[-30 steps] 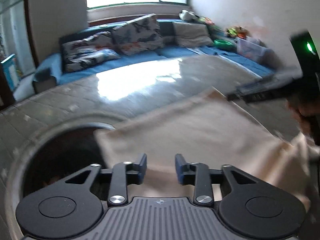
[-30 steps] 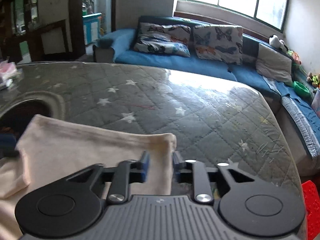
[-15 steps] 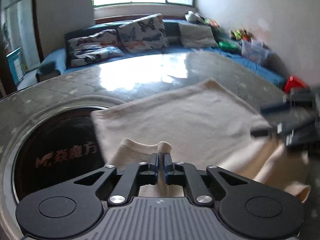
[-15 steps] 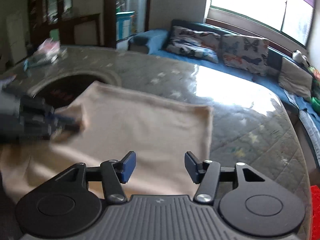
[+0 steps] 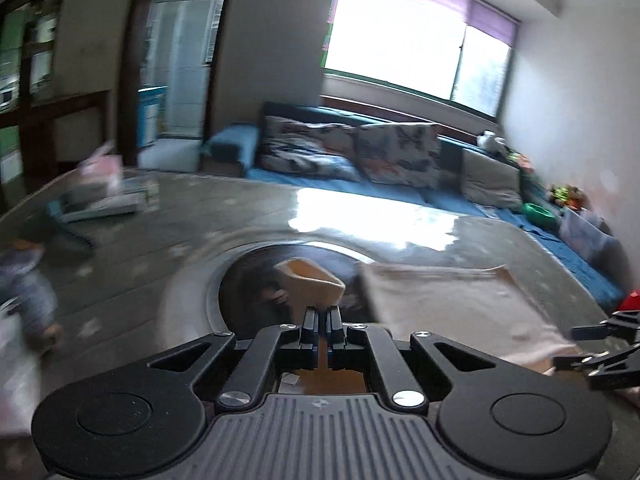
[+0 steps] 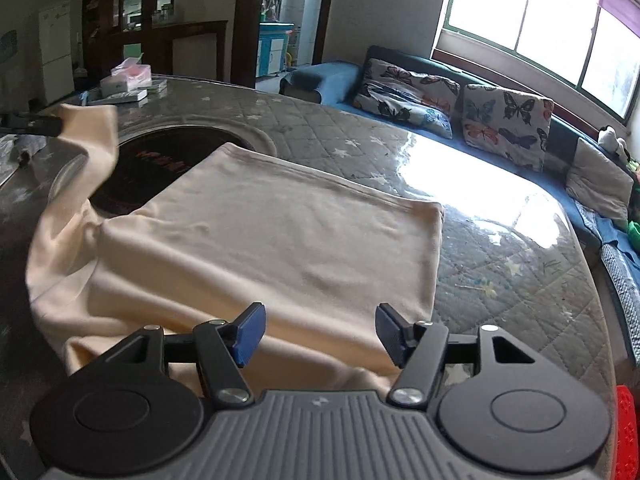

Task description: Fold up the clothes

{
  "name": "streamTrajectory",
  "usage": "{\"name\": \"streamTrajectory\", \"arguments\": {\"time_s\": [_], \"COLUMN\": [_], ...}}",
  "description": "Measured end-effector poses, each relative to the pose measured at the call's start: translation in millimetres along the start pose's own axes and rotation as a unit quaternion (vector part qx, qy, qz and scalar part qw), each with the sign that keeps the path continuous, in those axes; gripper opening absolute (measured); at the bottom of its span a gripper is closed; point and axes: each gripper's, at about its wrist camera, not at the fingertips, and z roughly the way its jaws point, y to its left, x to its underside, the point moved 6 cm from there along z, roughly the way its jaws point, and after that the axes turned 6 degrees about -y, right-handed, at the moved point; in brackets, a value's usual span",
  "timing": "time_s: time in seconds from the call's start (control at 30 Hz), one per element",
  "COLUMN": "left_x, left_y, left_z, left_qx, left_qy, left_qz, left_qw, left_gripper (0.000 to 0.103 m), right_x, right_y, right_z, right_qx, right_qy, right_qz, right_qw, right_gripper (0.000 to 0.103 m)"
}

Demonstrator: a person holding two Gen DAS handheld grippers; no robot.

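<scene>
A cream garment [image 6: 280, 240] lies partly folded on the round quilted table [image 6: 500, 264]. My left gripper [image 5: 320, 320] is shut on a cream sleeve end [image 5: 310, 282] and holds it lifted over the dark round inset [image 5: 256, 280]. In the right wrist view the left gripper [image 6: 32, 124] shows at the far left with the sleeve [image 6: 92, 140] hanging from it. My right gripper [image 6: 318, 328] is open and empty over the garment's near edge. It also shows in the left wrist view [image 5: 600, 352] at the right.
A tissue box and papers [image 6: 124, 84] sit at the table's far left. A blue sofa with butterfly cushions [image 6: 440, 96] runs behind the table under the window. A red object [image 6: 626, 432] is at the lower right, off the table.
My left gripper, shut on the sleeve, has lifted it and swung left, away from the garment's body. My right gripper stayed open and moved closer over the garment's near edge.
</scene>
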Motion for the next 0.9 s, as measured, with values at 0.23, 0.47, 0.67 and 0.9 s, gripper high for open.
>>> {"name": "streamTrajectory", "arguments": {"time_s": [0.23, 0.47, 0.67, 0.9], "left_x": [34, 57, 52, 25], "left_y": [66, 89, 88, 40], "left_z": [-23, -29, -28, -22], "left_qx": [-0.091, -0.115, -0.141, -0.070], "left_qy": [0.032, 0.067, 0.061, 0.034], "left_qz": [-0.005, 0.005, 0.012, 0.039], "left_qw": [0.9953, 0.9911, 0.9880, 0.9962], "left_gripper": [0.004, 0.005, 0.009, 0.009], "right_x": [3, 12, 20, 15], "right_y": [22, 53, 76, 68], "right_z": [-25, -43, -52, -58], "right_qx": [-0.033, -0.091, -0.123, -0.133], "right_qy": [-0.008, 0.004, 0.013, 0.008], "right_qz": [-0.032, -0.065, -0.099, -0.072], "right_qw": [0.999, 0.994, 0.987, 0.988], "right_gripper": [0.062, 0.060, 0.049, 0.038]}}
